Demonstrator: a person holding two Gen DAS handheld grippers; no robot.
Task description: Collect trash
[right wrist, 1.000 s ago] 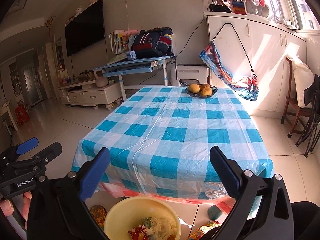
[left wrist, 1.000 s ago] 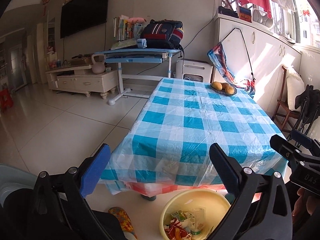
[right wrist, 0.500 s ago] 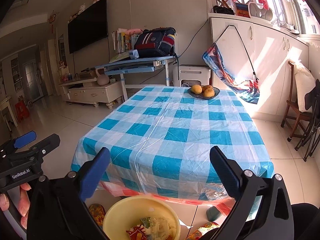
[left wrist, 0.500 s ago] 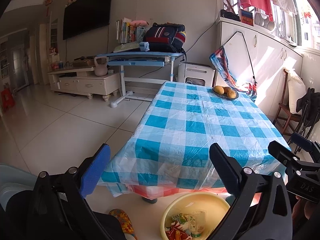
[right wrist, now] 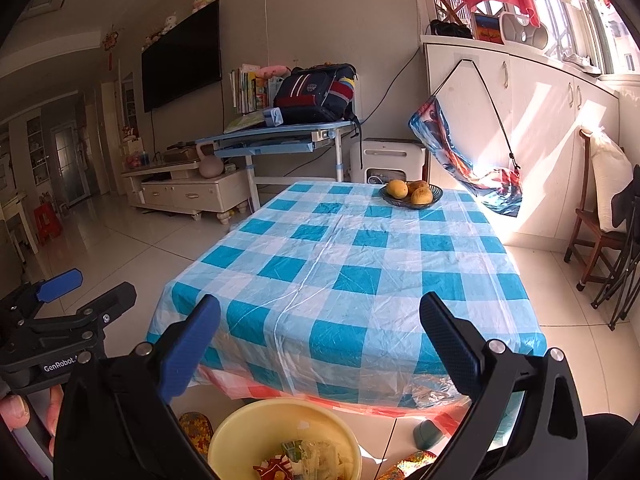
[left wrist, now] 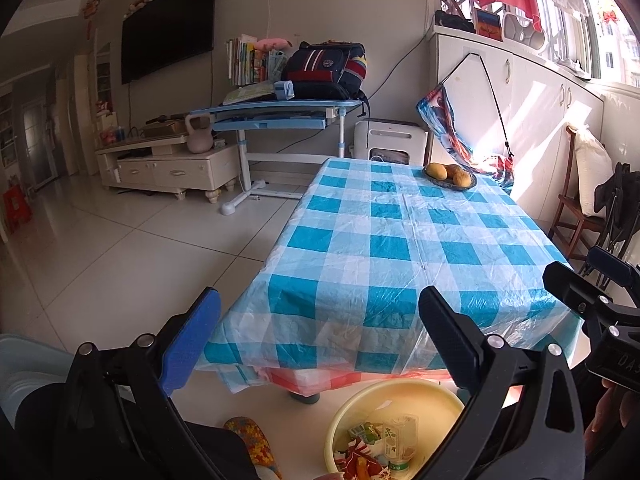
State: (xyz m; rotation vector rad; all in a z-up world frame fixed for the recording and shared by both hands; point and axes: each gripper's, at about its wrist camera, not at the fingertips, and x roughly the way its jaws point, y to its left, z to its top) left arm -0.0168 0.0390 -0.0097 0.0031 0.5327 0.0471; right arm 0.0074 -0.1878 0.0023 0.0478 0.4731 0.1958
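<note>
A yellow basin (left wrist: pixel 424 396) stands on the floor in front of the table and holds several wrappers and a small carton (left wrist: pixel 374 446); it also shows in the right wrist view (right wrist: pixel 256 420). My left gripper (left wrist: pixel 320 340) is open and empty, held above the basin near the table's front edge. My right gripper (right wrist: pixel 320 344) is open and empty beside it. The right gripper shows at the right of the left wrist view (left wrist: pixel 592 292), and the left gripper shows at the left of the right wrist view (right wrist: pixel 72 300).
The table (left wrist: pixel 392 240) has a blue-and-white checked plastic cloth and a dark dish of fruit (left wrist: pixel 450 174) at its far end. A desk with a backpack (left wrist: pixel 324 68), a TV cabinet (left wrist: pixel 168 164), cupboards and wooden chairs (right wrist: pixel 596 232) stand around it.
Both grippers have risen and drawn back a little from the table; more of the basin and room shows. Both stay open.
</note>
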